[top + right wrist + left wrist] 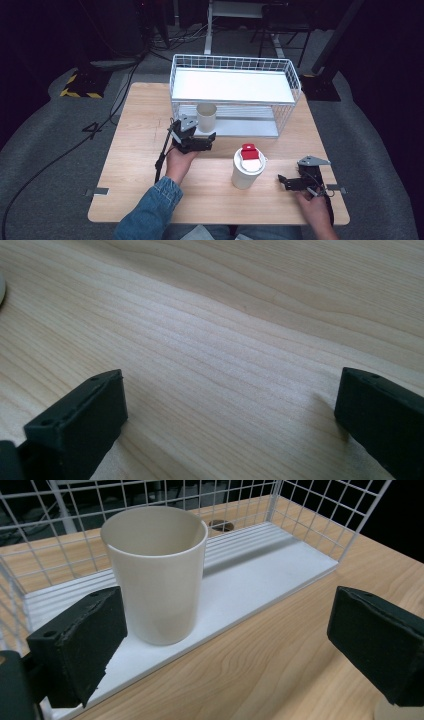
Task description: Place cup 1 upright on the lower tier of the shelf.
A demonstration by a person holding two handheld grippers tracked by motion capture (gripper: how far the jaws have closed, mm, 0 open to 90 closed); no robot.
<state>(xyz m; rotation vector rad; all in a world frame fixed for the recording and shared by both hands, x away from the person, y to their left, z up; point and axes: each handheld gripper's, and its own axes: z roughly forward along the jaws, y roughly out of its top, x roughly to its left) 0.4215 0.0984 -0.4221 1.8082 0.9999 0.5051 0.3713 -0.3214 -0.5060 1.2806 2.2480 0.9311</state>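
Plain cream tapered cup [156, 575] is set upright on the smooth white lower shelf [260, 575] of the white wire rack [290, 75]. Left gripper [204, 142] is held just before it, jaws spread, nothing clasped. Right gripper [289, 183] is rested on the grained wooden table [225, 315], jaws spread.

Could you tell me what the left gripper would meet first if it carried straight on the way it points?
Probably the open cream plastic cup on the lower shelf of the white wire rack. The left gripper is open, and the cup sits left of centre, near its left finger.
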